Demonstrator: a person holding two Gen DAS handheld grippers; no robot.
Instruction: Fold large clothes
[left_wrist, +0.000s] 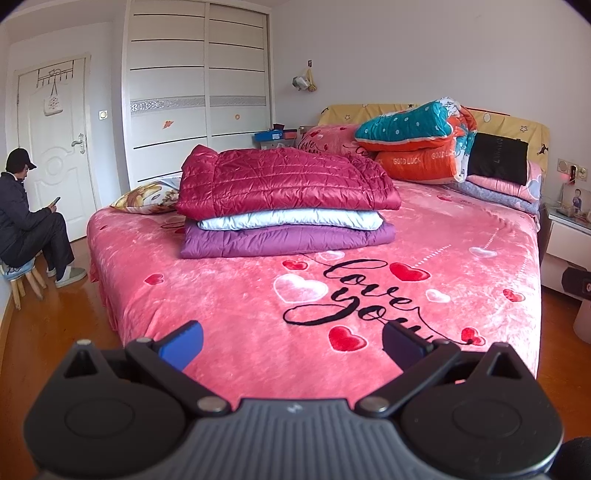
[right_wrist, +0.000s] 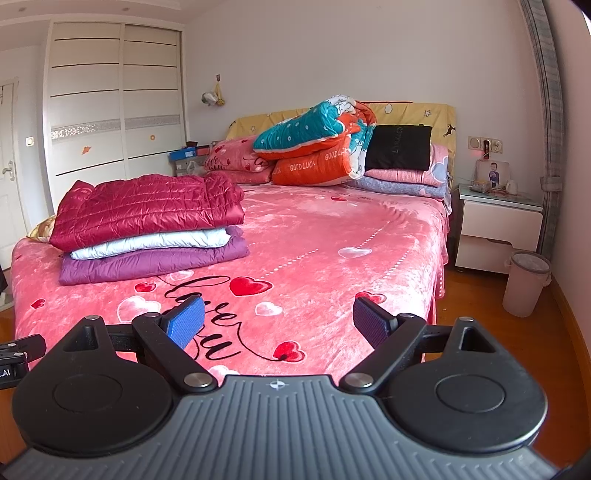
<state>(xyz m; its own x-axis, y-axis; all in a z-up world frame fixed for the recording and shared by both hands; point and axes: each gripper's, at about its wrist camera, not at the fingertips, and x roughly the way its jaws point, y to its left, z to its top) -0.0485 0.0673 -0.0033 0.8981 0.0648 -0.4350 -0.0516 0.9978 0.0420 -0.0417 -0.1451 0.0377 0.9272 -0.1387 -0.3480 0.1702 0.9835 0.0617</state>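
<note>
Two grippers hang over the foot of the bed, and we hold nothing in either. Our left gripper (left_wrist: 291, 341) has its blue pads (left_wrist: 183, 345) spread wide above the pink bedspread (left_wrist: 229, 295), with bare fabric showing between them. Our right gripper (right_wrist: 279, 319) stands just as wide, its pads (right_wrist: 186, 319) over the black "love you" lettering (right_wrist: 218, 332).

At 12 o'clock in the left wrist view, and at 10 o'clock in the right, we see three folded quilted garments stacked on the bed: a crimson jacket (left_wrist: 284, 181) on top, a pale grey one (left_wrist: 291, 219) in the middle, a purple one (left_wrist: 288, 240) beneath. At 1 o'clock, bundled quilts (left_wrist: 417, 147) lean against the yellow headboard (left_wrist: 509, 125). At 9 o'clock in the left view, a person (left_wrist: 27, 218) sits on a stool (left_wrist: 22, 280) near the door (left_wrist: 55, 147).
</note>
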